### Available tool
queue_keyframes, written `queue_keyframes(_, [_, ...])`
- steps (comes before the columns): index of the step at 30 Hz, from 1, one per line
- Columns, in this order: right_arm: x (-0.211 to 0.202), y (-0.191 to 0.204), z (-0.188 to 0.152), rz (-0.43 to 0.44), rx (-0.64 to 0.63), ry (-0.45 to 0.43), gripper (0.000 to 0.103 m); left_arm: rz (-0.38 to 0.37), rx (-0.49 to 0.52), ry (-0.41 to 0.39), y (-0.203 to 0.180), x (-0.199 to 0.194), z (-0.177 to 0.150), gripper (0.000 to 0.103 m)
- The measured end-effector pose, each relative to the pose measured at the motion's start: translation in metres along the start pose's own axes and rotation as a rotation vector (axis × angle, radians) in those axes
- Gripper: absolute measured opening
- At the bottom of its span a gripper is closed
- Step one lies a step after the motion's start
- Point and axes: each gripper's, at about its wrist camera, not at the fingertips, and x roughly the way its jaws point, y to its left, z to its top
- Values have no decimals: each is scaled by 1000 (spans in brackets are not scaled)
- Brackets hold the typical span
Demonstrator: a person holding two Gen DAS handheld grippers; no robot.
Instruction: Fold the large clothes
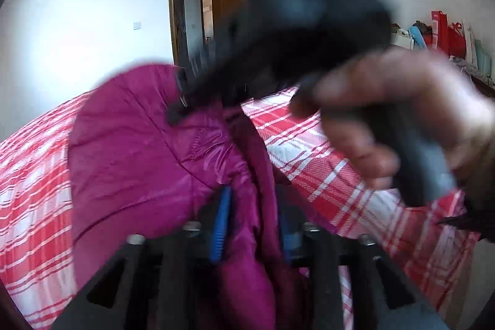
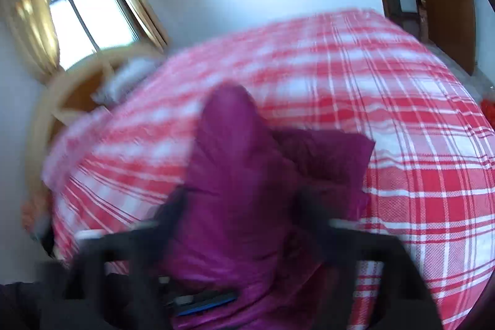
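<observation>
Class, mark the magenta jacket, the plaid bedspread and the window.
magenta jacket (image 1: 139, 144), left wrist view, its broad quilted panel.
plaid bedspread (image 2: 402, 144), right wrist view, bare checked area.
window (image 2: 80, 11), right wrist view, the bright pane.

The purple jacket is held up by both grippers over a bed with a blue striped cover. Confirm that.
Not quite: the bed cover is red and white plaid, not blue striped, as the right wrist view shows. The rest holds: the purple jacket is held by the left gripper and the right gripper.

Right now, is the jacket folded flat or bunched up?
Bunched up, not folded: the jacket is lifted off the bed, gathered between the left gripper fingers and hanging over the right gripper.
</observation>
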Motion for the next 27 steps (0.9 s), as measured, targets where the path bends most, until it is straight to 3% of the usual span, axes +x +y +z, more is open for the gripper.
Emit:
queue_keyframes(1, [4,-7,-2,-7,14,2,25,-7,-5,-18,1,-12,1,51])
queue_keyframes(3, [6,-18,-6,-20,39,-8,25,-28,-20,-96,7,-49,1,74])
queue_keyframes(4, [4,-26,-8,-24,60,-13,25,-36,-27,-139,12,-66,0,79])
queue_keyframes(7, [-3,-43,-19,-32,105,-10,29,43,-36,-238,31,-93,-4,95])
queue_keyframes(10, [-4,-48,-22,-92,131,-10,43,147,-57,-131,60,-57,-14,97])
queue_keyframes(12, [-14,-45,-17,-137,171,-39,49,140,-112,-23,75,-22,-30,97])
queue_keyframes(15, [-45,-21,-1,-174,205,-160,51,136,-140,-40,79,-8,-48,97])
queue_keyframes(16, [-56,-11,5,-161,230,-207,53,142,-134,-36,77,-8,-48,97])
queue_keyframes(18, [-68,8,16,-86,266,-284,74,143,-137,-37,76,-10,-44,97])
queue_keyframes(22, [-51,42,33,129,300,-327,76,131,-161,-29,76,-8,-40,97])
queue_keyframes(25, [-24,38,34,217,319,-341,76,124,-194,-58,75,-12,-37,97])
queue_keyframes(27, [-9,19,27,197,380,-351,77,148,-218,-72,83,-19,-38,97])
